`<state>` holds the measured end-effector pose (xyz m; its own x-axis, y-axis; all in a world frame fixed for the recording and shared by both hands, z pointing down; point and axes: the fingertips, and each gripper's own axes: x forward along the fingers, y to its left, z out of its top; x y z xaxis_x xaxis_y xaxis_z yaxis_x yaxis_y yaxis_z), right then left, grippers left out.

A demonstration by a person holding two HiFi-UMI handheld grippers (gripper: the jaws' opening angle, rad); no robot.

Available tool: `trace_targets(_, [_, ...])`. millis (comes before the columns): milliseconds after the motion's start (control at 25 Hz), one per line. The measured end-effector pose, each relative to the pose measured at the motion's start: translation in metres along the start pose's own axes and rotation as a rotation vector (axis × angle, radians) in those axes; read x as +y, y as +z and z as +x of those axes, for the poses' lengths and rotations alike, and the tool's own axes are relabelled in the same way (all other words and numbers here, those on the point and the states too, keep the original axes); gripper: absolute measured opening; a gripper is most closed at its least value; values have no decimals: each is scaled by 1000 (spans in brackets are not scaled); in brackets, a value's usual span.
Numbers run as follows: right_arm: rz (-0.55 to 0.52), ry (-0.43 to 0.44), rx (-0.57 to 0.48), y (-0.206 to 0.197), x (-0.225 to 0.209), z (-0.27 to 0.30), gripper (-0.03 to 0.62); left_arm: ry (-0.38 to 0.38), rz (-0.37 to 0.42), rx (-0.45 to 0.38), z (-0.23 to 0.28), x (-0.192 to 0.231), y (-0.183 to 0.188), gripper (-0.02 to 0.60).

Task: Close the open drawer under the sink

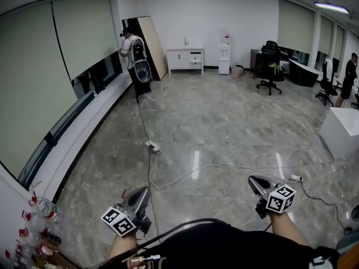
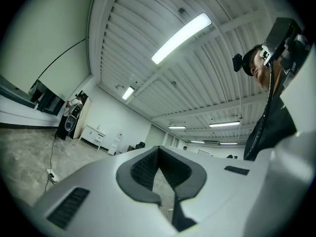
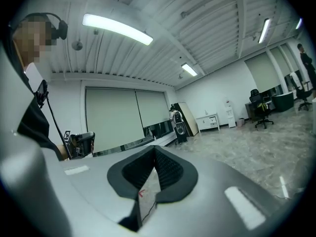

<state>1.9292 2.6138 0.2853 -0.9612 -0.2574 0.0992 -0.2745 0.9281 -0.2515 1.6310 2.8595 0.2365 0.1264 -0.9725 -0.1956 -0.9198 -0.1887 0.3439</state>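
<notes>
The white sink cabinet (image 1: 185, 59) stands against the far wall, with a tap on top and drawers on its right side; it is too small to tell how far a drawer (image 1: 195, 57) stands out. It also shows small in the left gripper view as a white cabinet (image 2: 93, 134) and in the right gripper view (image 3: 207, 121). Both grippers are held low near my body, far from the cabinet. My left gripper (image 1: 140, 195) (image 2: 158, 149) is shut with nothing in it. My right gripper (image 1: 253, 181) (image 3: 154, 148) is shut too, and nothing is between its pads.
A wide marble floor lies between me and the cabinet. Cables and a power strip (image 1: 152, 147) cross it. A person (image 1: 132, 46) stands by a speaker on a stand (image 1: 142, 72) at the back left. Office chairs (image 1: 271, 66) and a white block (image 1: 342, 130) are at the right.
</notes>
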Motion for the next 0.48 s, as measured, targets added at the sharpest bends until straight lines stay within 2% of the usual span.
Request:
trace_targets(200, [4, 15, -19, 19, -58, 1, 2, -25, -11, 19, 71, -11, -19, 0])
trace_targets(480, [55, -27, -14, 13, -118, 2, 2, -84, -19, 103, 155, -8, -36, 0])
